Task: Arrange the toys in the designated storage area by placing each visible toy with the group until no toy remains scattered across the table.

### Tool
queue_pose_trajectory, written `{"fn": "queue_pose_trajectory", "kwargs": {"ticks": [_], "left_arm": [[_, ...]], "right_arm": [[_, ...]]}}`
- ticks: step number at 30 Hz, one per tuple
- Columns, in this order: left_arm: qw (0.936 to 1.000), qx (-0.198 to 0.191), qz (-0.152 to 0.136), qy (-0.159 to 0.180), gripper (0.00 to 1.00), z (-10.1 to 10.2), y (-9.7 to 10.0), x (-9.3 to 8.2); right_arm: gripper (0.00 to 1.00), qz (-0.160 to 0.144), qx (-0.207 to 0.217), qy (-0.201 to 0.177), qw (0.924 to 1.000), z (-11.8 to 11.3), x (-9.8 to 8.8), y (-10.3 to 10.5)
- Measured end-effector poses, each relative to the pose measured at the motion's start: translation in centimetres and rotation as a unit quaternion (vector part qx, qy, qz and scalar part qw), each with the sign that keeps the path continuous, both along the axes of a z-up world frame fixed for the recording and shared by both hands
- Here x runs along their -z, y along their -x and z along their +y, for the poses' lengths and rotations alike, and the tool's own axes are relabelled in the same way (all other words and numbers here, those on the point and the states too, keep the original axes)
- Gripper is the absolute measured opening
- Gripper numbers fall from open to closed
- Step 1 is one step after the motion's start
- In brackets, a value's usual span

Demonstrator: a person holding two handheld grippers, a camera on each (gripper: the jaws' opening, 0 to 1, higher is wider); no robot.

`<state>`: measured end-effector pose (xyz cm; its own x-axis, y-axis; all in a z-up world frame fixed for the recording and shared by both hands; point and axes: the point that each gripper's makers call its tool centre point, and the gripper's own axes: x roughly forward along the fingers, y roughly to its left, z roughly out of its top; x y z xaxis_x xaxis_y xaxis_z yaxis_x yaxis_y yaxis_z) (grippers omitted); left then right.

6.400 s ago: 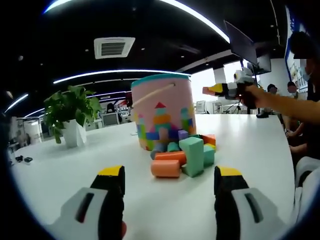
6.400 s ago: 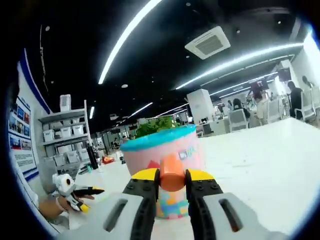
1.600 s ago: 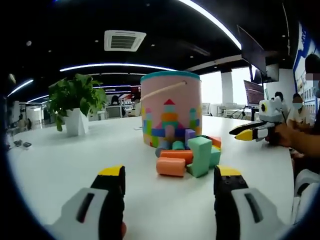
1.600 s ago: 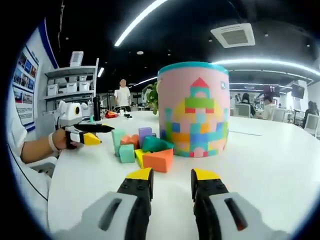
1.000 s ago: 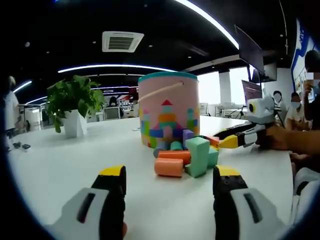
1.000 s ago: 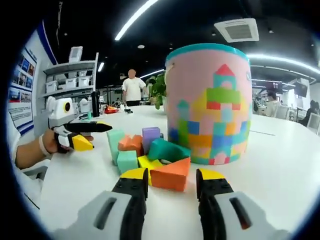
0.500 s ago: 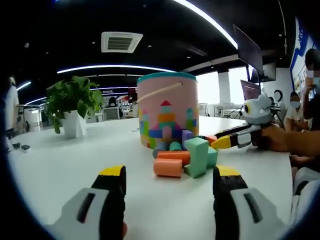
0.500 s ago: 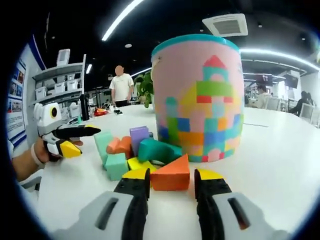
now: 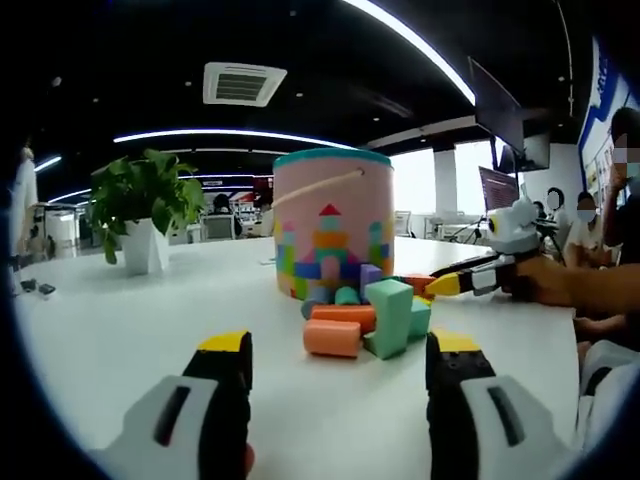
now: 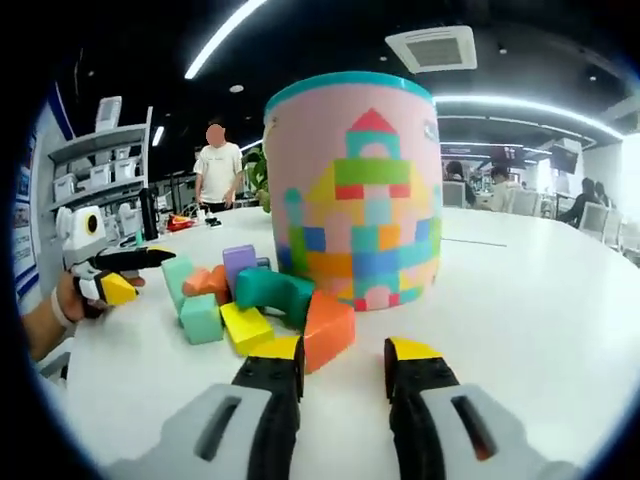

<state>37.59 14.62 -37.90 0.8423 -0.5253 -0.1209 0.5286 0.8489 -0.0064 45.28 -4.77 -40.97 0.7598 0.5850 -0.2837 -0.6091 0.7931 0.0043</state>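
Toys: a heap of soft-looking foam blocks [image 10: 250,305] sits on the white table [image 10: 520,300], touching the near side of the tall pink bucket [image 10: 355,190].
Orange block: the orange block [image 10: 327,328] lies at the near right edge of the heap, just past the right gripper's tips and a bit to the left of the gap.
Other blocks: a yellow block [image 10: 245,325], a dark green arch [image 10: 275,292], a purple block [image 10: 238,265] and a light green block [image 10: 200,318] lie to its left.
Seen from the left gripper view: an orange roll [image 9: 332,337] and a tall green block [image 9: 388,315] sit nearest.
Right gripper [image 10: 340,362]: its jaws stand apart with nothing between them.
Left gripper [image 9: 338,352]: jaws wide apart, nothing held, well back from the heap.
How the blocks handle: they look light and squashy, so I think a gentle squeeze will do. A hard push may slide them on the smooth table.
Where to hold: I would pinch the orange block across its two flat sides, near the middle.
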Motion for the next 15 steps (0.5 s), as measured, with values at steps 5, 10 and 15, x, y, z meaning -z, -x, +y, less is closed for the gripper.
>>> {"fn": "queue_pose_trajectory", "kwargs": {"ticks": [5, 10, 15], "left_arm": [[1.0, 0.0, -0.002, -0.005, 0.72, 0.1, -0.2, 0.1], [1.0, 0.0, -0.003, -0.008, 0.72, 0.2, -0.4, 0.2], [0.9999, 0.001, -0.003, -0.01, 0.72, 0.2, -0.4, 0.2]], "right_arm": [[0.32, -0.018, -0.012, 0.022, 0.9995, 0.7, -0.2, -1.2], [0.29, -0.015, -0.014, 0.034, 0.9992, 1.0, 0.2, -2.5], [0.29, -0.045, -0.038, 0.053, 0.9968, 1.9, -0.3, -3.7]]}}
